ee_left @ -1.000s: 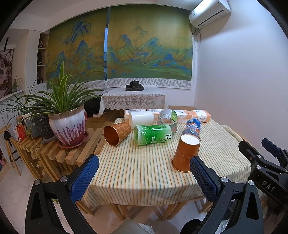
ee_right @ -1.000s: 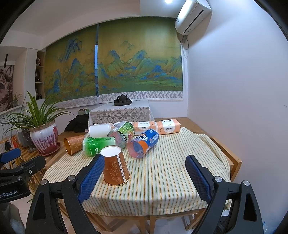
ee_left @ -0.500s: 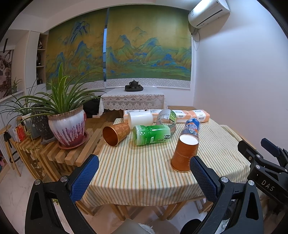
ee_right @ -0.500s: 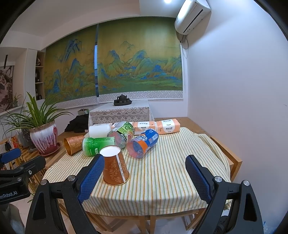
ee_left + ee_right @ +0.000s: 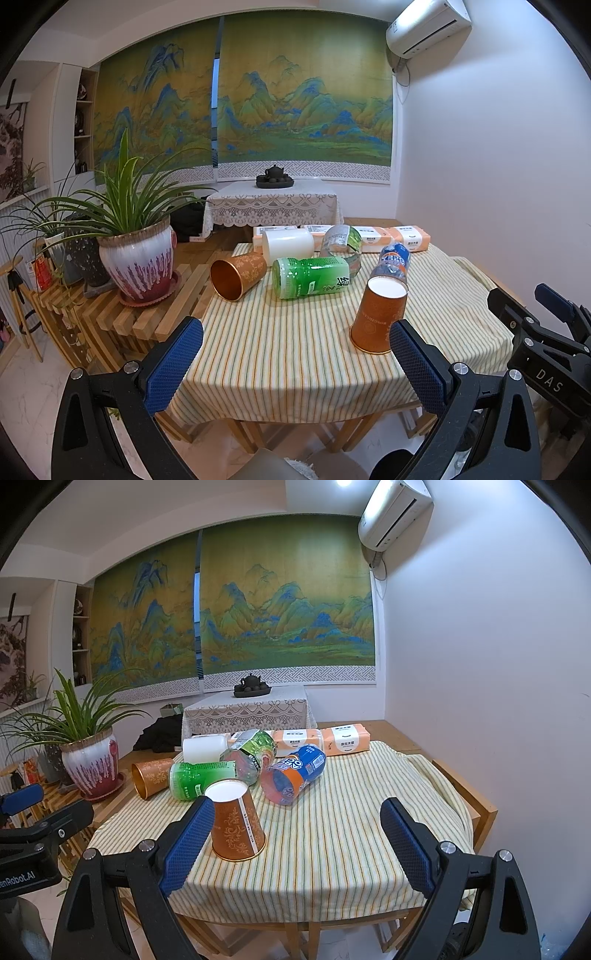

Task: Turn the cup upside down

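Standing mouth-down on the surface (image 5: 280, 354), the cup (image 5: 378, 319) hasn't shifted (task apparently done) — left gripper (image 5: 295, 354) and right gripper (image 5: 297, 843) both stay wide open, empty.

Likely a home dining room: clothed table (image 5: 295, 354), potted plant (image 5: 129, 236).

- Paper cup (image 5: 236, 821) stands upside down on the table (image 5: 332, 849), lower left of centre.
- Bottles (image 5: 293, 773) lie behind it, mid-frame.
- Potted plant (image 5: 90, 764) stands far left.
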Action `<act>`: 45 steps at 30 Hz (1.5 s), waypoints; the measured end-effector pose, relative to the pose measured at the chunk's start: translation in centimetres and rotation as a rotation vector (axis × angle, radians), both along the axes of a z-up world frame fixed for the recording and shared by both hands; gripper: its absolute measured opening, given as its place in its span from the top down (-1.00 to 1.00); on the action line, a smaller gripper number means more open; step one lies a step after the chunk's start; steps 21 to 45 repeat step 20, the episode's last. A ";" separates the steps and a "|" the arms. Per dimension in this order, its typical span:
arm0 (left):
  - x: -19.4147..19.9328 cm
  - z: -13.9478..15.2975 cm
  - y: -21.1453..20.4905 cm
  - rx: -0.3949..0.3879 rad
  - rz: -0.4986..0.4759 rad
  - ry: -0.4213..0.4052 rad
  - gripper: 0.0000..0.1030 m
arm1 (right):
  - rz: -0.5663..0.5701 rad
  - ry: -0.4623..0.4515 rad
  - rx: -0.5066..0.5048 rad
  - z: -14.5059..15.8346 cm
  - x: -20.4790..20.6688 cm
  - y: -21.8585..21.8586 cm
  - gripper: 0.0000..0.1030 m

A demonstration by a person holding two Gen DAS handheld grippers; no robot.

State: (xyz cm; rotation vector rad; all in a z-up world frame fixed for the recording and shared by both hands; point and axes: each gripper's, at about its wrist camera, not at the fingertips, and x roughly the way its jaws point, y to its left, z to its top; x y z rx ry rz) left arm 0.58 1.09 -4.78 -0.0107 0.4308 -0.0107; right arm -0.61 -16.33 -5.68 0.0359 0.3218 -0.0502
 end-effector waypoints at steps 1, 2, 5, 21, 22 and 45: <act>0.0 0.0 0.0 0.000 0.000 -0.001 -0.99 | 0.000 0.000 0.001 0.0 0.0 0.0 -0.72; 0.0 0.0 0.0 0.000 0.001 -0.001 -0.99 | 0.000 -0.001 0.003 0.0 0.0 0.0 -0.72; 0.0 0.1 0.0 -0.001 -0.001 -0.002 -0.99 | -0.002 -0.004 0.001 0.0 0.0 -0.1 -0.72; 0.1 0.1 -0.2 0.004 -0.002 -0.002 -0.99 | -0.001 -0.002 0.003 0.1 0.0 -0.1 -0.72; 0.1 0.1 -0.2 0.004 -0.002 -0.002 -0.99 | -0.001 -0.002 0.003 0.1 0.0 -0.1 -0.72; 0.1 0.1 -0.2 0.004 -0.002 -0.002 -0.99 | -0.001 -0.002 0.003 0.1 0.0 -0.1 -0.72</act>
